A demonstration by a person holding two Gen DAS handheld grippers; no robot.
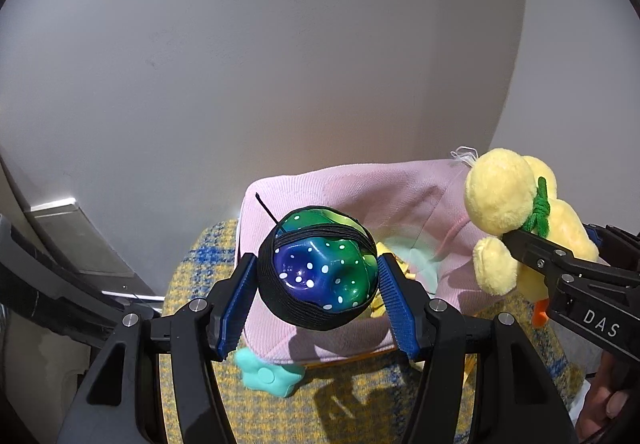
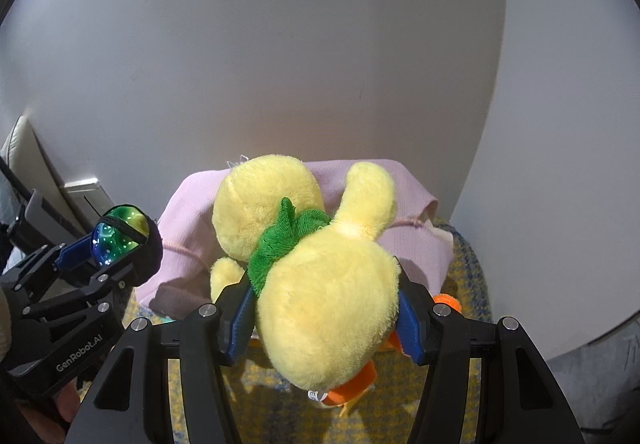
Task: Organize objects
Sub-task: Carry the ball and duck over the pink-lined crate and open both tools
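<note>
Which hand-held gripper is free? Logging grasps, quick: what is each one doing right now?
Left hand-held gripper: closed on the spotted ball.
Right hand-held gripper: closed on the plush duck.
Neither is free.

Both wrist views close, downward, sharing pink bag [image 1: 360,187].

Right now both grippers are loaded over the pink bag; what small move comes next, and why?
Probably lower the left gripper and release the spotted ball into the pink bag: it hangs above the opening, while the right gripper holds the plush duck off to one side.
</note>
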